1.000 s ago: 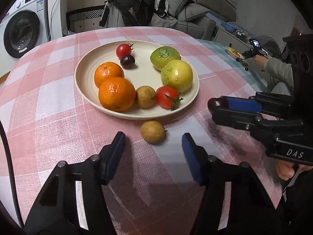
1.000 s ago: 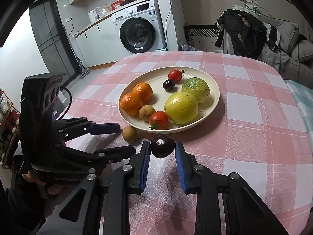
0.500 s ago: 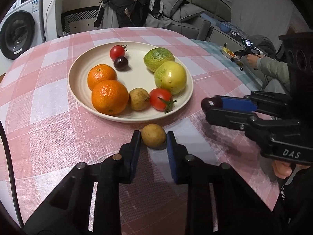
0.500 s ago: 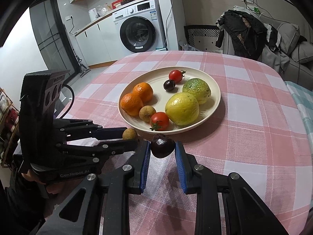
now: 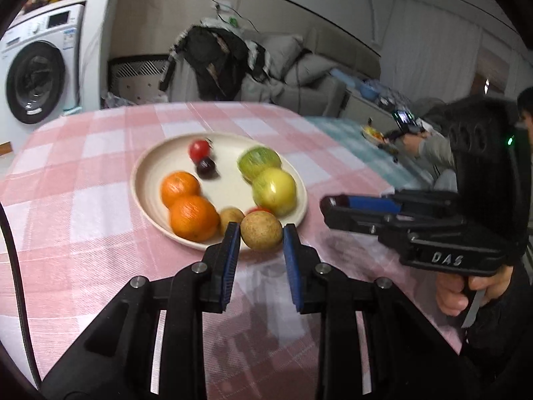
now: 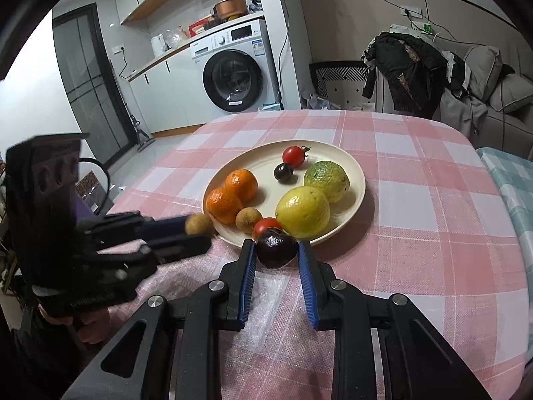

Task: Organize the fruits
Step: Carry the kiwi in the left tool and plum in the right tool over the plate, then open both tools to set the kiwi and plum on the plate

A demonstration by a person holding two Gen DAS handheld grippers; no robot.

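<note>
Most of the fruit already sits on the cream plate [image 6: 361,180], which lies near the middle of the pink-checked tabletop [image 6: 433,233]: two oranges [image 6: 231,195], a yellow-green fruit [image 6: 303,211], a greener one [image 6: 326,176], two small tomatoes, a small dark fruit and a small brown fruit [image 6: 248,220].

Two pieces are left, and both are in hand. The left tongs [image 5: 261,238] are closed on a round brown fruit [image 5: 261,230], carried just at the plate's near rim. The right tongs [image 6: 276,250] are clamped on a dark purple fruit [image 6: 276,247], also just at the near rim, beside a tomato.

By my reading the job is nearly done: each piece only needs setting into the bare patch of the plate and releasing. The far half of the tabletop carries no loose fruit in these views.
</note>
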